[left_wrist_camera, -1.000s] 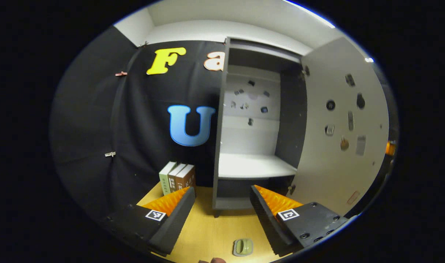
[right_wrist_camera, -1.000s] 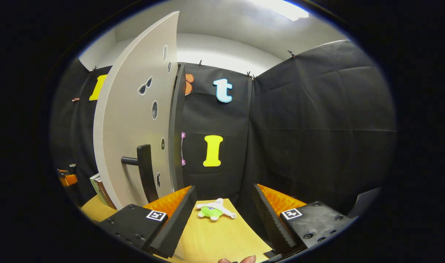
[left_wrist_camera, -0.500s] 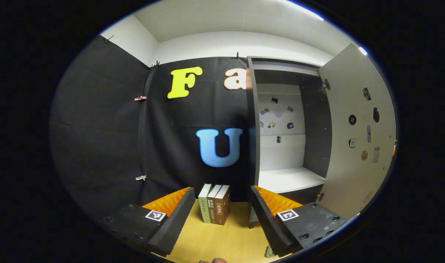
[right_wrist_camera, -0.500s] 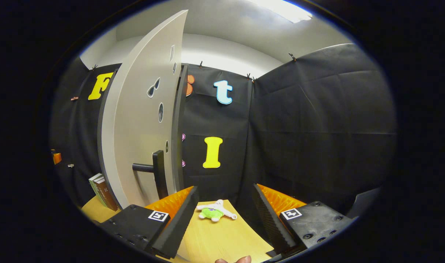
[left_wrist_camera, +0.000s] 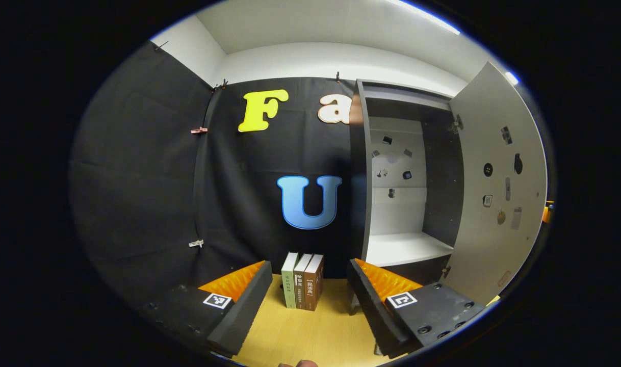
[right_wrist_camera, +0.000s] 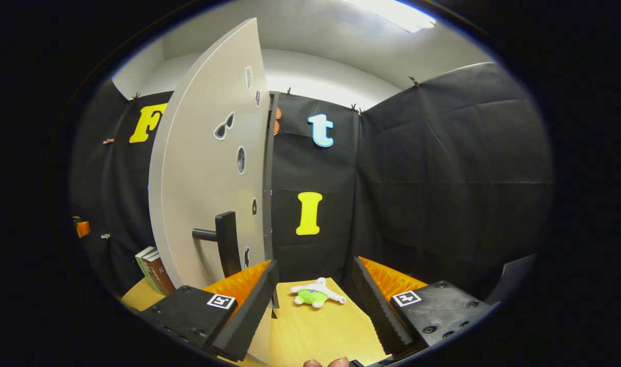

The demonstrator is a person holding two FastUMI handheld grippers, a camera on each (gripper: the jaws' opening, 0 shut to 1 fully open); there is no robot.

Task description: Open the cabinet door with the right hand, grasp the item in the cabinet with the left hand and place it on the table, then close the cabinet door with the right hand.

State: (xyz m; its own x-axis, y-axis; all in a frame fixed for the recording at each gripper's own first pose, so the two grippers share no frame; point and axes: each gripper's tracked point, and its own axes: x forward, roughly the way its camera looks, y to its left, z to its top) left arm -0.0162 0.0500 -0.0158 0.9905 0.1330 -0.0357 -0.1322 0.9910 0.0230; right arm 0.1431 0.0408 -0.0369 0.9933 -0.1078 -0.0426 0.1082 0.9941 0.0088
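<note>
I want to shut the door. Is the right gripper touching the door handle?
Apart. In the right gripper view, the right gripper is open and the handle stands off to its left.

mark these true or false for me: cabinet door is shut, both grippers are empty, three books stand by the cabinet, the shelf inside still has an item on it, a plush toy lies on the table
1. The cabinet door is shut. False: it stands wide open, with its handle on the outer face.
2. Both grippers are empty. True: the left gripper and the right gripper are open with nothing between the fingers.
3. Three books stand upright on the table beside the cabinet. True.
4. The shelf holds an item. False: the visible shelf surface is bare.
5. A plush toy lies on the table. True: it lies ahead of the right gripper.
</note>
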